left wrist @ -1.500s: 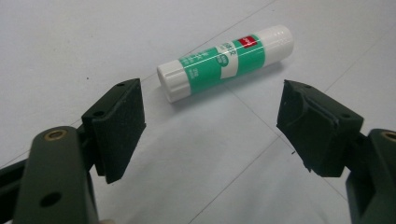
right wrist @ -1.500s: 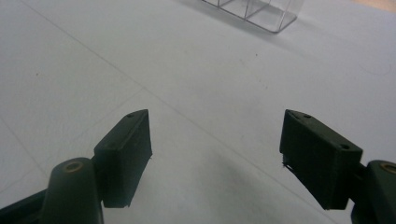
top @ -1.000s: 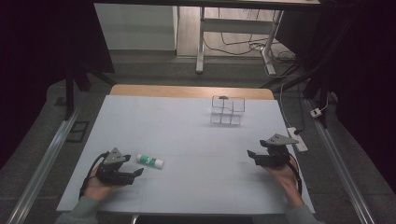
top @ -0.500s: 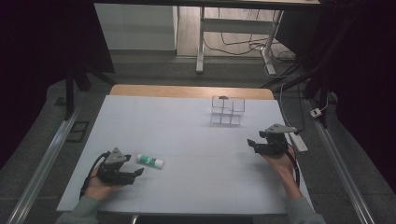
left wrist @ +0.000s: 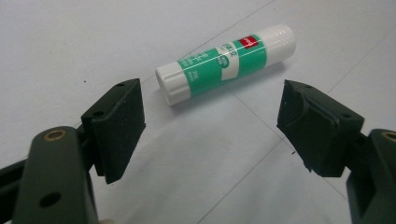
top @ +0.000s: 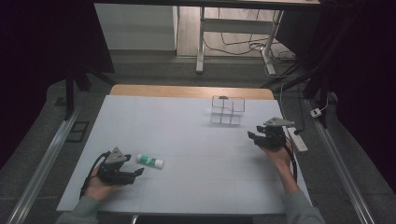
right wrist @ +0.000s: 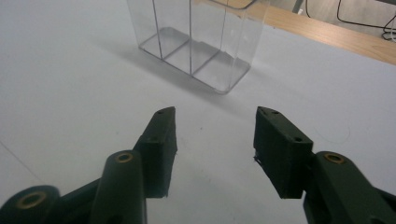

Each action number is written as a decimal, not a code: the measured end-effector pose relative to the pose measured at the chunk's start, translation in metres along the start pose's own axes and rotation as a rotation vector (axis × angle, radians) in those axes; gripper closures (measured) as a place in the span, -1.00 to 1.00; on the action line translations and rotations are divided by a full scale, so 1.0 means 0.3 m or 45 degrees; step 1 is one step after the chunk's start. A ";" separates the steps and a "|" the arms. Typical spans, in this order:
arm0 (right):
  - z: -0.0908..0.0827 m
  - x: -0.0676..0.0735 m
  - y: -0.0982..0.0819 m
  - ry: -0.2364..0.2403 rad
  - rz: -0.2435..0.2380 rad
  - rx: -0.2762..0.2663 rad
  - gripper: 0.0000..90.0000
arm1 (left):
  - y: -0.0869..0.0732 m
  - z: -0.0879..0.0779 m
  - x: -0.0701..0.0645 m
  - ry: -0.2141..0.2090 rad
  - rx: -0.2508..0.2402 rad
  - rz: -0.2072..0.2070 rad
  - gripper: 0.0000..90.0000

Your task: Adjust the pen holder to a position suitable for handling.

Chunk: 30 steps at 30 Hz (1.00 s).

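My left tongs [top: 138, 172] rest low over the white table [top: 187, 140], held in my left hand [top: 100, 184] near the front edge on my side. Their jaws stand wide apart with nothing between them. The glue stick [top: 150, 161] lies on its side just ahead of the jaw tips, close but not touching them. In the left gripper view the glue stick [left wrist: 226, 63] lies slantwise beyond the gap, its white cap end nearer the jaw that shows at the left, its far end past the jaw at the right. It has a green label with a small red patch.

My right tongs [top: 252, 136] sit in my right hand [top: 280, 154] toward the table's right edge, well apart from the left tongs. Their jaws have just been closing and now stand partly apart, with only bare table between them. They clamp nothing.

The clear plastic box [top: 227, 111] stands ahead of the right tongs, a little to their left, near but not touching. In the right gripper view the box [right wrist: 196, 42] rises straight beyond the gap between the jaws, upright, its thin walls splitting it into compartments that look empty. A bare wooden strip [right wrist: 327, 35] of the table runs behind it.
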State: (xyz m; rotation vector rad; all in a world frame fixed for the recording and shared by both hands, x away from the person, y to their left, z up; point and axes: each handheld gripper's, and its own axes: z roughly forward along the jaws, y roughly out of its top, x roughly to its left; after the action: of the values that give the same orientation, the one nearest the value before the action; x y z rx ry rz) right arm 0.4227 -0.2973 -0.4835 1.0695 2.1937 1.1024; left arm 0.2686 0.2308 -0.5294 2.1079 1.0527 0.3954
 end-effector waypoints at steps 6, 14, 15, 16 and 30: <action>0.031 -0.019 0.026 -0.021 0.011 0.016 0.36 | 0.001 0.001 -0.002 0.000 0.002 0.004 -0.49; 0.062 -0.043 0.051 -0.009 0.012 0.024 0.92 | 0.003 0.005 -0.001 0.002 0.007 0.004 -0.49; 0.062 -0.043 0.051 -0.009 0.012 0.024 0.92 | 0.003 0.005 -0.002 0.002 0.008 0.003 -0.49; 0.066 -0.046 0.052 0.001 0.009 0.034 0.97 | 0.003 0.005 -0.002 0.001 0.009 0.006 -0.49; 0.145 -0.061 0.098 -0.025 0.035 0.028 0.97 | 0.003 -0.004 -0.003 -0.004 -0.005 0.004 -0.49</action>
State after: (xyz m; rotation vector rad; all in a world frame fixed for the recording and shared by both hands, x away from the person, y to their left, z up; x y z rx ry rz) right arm 0.4758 -0.2810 -0.4835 1.1182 2.1867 1.0777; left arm 0.2679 0.2304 -0.5280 2.1067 1.0460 0.3955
